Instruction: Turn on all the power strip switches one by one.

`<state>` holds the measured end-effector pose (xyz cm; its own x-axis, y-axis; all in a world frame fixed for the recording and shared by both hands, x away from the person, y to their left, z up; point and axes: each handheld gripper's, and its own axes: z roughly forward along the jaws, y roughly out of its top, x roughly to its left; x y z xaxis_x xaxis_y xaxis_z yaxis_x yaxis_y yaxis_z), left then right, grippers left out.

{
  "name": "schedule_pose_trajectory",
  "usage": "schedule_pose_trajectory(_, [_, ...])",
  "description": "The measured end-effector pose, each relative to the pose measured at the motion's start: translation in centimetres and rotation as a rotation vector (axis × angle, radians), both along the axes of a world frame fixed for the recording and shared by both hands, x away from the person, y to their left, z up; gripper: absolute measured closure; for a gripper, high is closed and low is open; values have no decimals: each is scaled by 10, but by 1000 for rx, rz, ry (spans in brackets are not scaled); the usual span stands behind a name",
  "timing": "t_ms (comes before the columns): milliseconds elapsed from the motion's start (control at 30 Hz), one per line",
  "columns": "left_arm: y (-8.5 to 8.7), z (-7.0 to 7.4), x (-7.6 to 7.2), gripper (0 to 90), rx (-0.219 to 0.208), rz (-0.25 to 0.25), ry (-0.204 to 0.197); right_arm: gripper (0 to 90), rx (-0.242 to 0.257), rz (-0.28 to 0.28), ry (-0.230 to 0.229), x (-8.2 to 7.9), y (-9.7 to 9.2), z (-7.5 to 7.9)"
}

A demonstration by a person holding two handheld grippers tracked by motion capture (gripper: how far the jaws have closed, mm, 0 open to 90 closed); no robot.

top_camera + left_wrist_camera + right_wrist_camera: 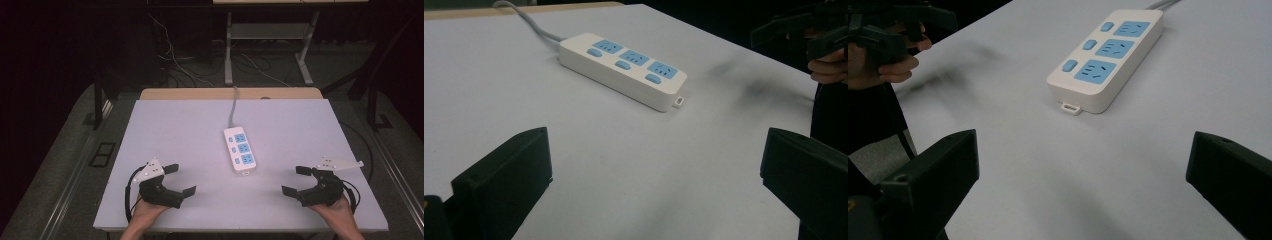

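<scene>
Both claws spread wide, nothing between them: left claw (175, 179) and right claw (297, 180) sit low at the near edge of the surface (170, 125), angled inward toward the power strip (240, 151), likely lining up a reach. Strip lies mid-surface between them, untouched: white body, three blue sockets with blue switches, grey cord (233, 106) running to the far edge.

- We see the left gripper (179, 179) as a black, chunky body with two blocky black jaws.
- It carries a pale grey three-cornered plate (150, 169) dotted with small dark holes.
- A black cable (129, 192) loops beside it.
- The right gripper (296, 180) matches it, with its own grey plate (338, 163).
- Both forearms are bare, without sleeves.
</scene>
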<state>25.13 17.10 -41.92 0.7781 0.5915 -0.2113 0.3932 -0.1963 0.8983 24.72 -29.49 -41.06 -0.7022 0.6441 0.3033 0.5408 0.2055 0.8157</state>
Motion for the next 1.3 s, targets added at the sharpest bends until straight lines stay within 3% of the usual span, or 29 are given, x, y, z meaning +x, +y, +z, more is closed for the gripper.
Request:
schedule_pose_trajectory(767, [1, -2, 0, 0, 2, -2, 6, 4, 13, 4, 51, 1, -3, -2])
schedule_pose_trajectory(1300, [3, -2, 1, 0, 2, 12, 9, 4, -34, 6, 56, 1, 2, 1])
